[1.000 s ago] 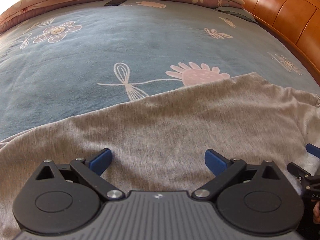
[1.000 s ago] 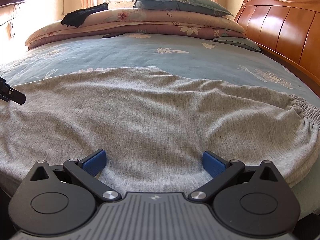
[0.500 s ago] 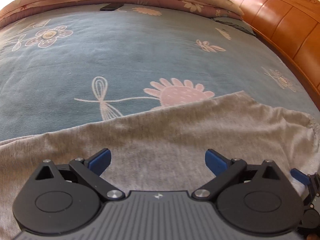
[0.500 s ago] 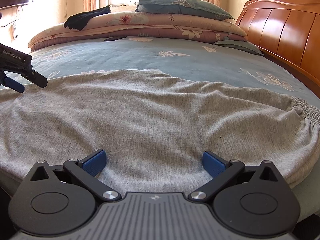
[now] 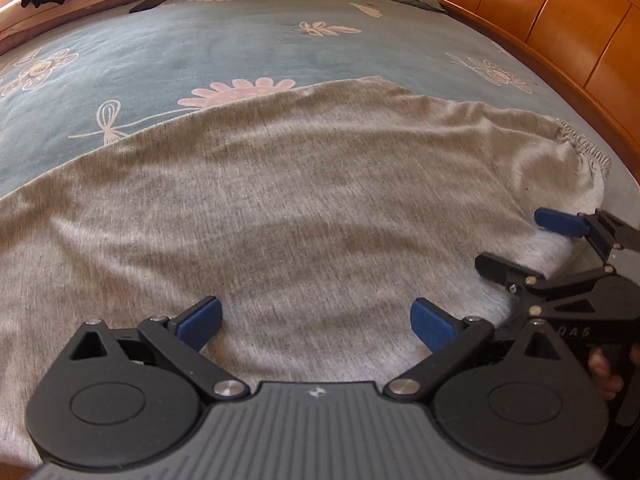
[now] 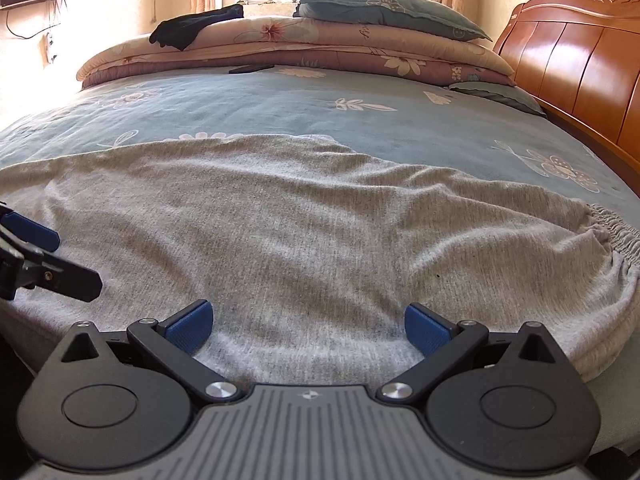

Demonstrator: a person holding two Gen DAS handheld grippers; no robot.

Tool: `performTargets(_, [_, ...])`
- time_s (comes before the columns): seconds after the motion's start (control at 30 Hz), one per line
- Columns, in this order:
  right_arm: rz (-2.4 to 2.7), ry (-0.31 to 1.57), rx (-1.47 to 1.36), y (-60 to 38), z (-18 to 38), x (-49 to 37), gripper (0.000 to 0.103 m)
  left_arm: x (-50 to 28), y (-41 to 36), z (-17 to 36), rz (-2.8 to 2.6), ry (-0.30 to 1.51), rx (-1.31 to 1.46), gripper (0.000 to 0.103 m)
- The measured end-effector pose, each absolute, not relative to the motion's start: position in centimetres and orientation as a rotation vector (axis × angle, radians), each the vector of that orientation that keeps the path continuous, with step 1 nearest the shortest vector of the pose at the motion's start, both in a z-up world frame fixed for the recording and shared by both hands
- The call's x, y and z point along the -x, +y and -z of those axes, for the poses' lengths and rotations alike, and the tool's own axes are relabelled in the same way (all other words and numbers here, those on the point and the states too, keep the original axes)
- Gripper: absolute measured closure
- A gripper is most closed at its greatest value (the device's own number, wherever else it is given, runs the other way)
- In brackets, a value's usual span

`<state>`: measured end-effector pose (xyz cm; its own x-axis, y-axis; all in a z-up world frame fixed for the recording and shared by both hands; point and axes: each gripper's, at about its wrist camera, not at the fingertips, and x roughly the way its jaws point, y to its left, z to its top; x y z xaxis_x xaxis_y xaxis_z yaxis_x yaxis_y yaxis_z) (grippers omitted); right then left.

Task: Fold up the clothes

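A grey knit garment [image 5: 288,208] with an elastic waistband [image 5: 580,140] lies spread flat on the blue flowered bed; the same garment [image 6: 304,224] and waistband [image 6: 616,232] fill the right wrist view. My left gripper [image 5: 316,322] hovers open over its near edge, nothing between the blue pads. My right gripper [image 6: 306,326] is also open above the near edge, empty. In the left wrist view the right gripper [image 5: 520,240] shows at the right, open, with a hand [image 5: 604,368] behind it. In the right wrist view the left gripper [image 6: 52,258] pokes in from the left.
A wooden headboard [image 6: 580,68] runs along the right side. Folded quilts [image 6: 320,48], a pillow [image 6: 384,8] and a black cloth [image 6: 192,28] are stacked at the far end. A dark flat object [image 6: 250,68] lies on the blue bedsheet [image 6: 280,108].
The left gripper has swung right and drawn nearer the right gripper, so more of the garment and its waistband show. The right gripper barely moved. Both stayed open.
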<state>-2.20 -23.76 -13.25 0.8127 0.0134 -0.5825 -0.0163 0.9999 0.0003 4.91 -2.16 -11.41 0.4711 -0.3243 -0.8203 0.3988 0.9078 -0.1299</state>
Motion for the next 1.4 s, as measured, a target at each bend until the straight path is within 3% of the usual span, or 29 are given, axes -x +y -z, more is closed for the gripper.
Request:
performTargets(0.1, [0.037, 0.594, -0.053, -25.7, 12.2, 2.0, 0.000, -4.8, -2.0, 11.5, 0.443, 0.984, -0.072, 0.001])
performTargets(0.23, [0.104, 0.709, -0.166, -29.6, 13.5, 0.8, 0.000, -5.1, -2.3, 11.4, 0.430, 0.992, -0.072, 0.001])
performTargets(0.53, [0.111, 0.699, -0.068, -29.0, 14.7, 2.0, 0.000, -6.1, -1.4, 8.4, 0.422, 0.918, 0.010, 0.001])
performTargets(0.87, [0.127, 0.675, -0.059, -28.8, 14.8, 2.2, 0.000, -5.5, -3.3, 11.2, 0.478, 0.994, -0.071, 0.001])
performTargets(1.03, [0.139, 0.670, -0.059, -28.6, 14.8, 2.2, 0.000, -6.7, -0.8, 9.3, 0.419, 0.931, 0.003, 0.001])
performTargets(1.4, [0.151, 0.665, -0.058, -28.4, 14.9, 2.3, 0.000, -8.8, 7.1, 10.7, 0.243, 1.035, 0.151, 0.001])
